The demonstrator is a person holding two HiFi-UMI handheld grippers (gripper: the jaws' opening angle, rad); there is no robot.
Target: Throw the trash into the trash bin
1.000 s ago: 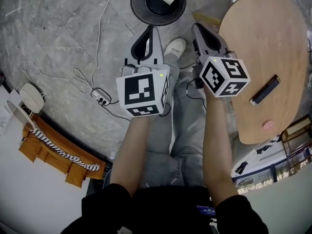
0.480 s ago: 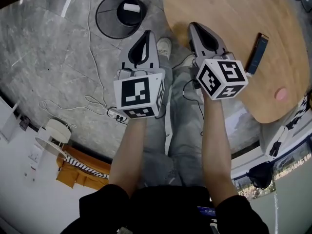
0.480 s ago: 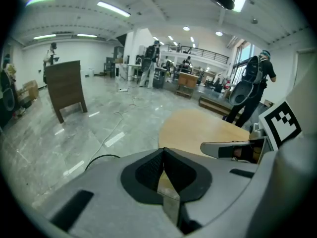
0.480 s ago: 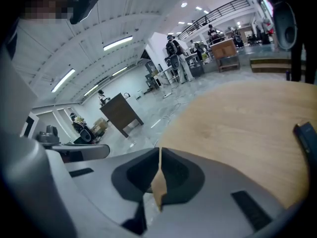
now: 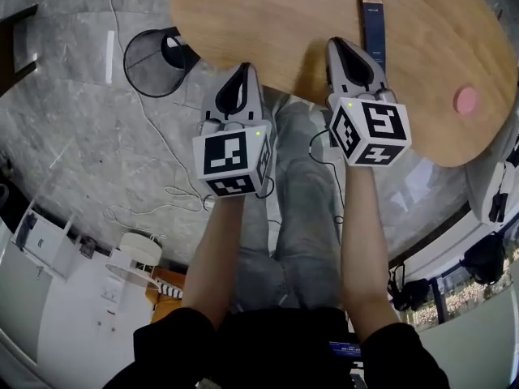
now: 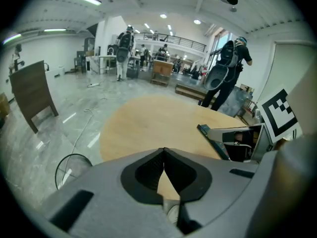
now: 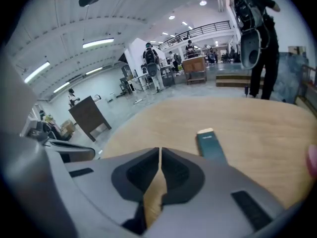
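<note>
A black wire trash bin (image 5: 150,61) stands on the grey floor at the left, partly under the edge of the wooden table (image 5: 284,23). On the table lie a dark flat rectangular thing (image 5: 374,27) and a small pink round thing (image 5: 465,100). My left gripper (image 5: 243,66) is shut and empty, its tips at the table's near edge. My right gripper (image 5: 335,40) is also shut and empty, over the table just left of the dark thing (image 7: 210,145). In the left gripper view the bin (image 6: 69,167) shows at lower left.
White cables (image 5: 174,189) trail over the floor by my legs. A dark wooden board (image 6: 32,95) stands on the floor at the far left. People with backpacks (image 6: 225,71) walk beyond the table. White furniture (image 5: 49,241) sits at lower left.
The view has swung from the bin toward the table. Both grippers, still shut, now reach the table edge, and the bin has slid away to the left.
</note>
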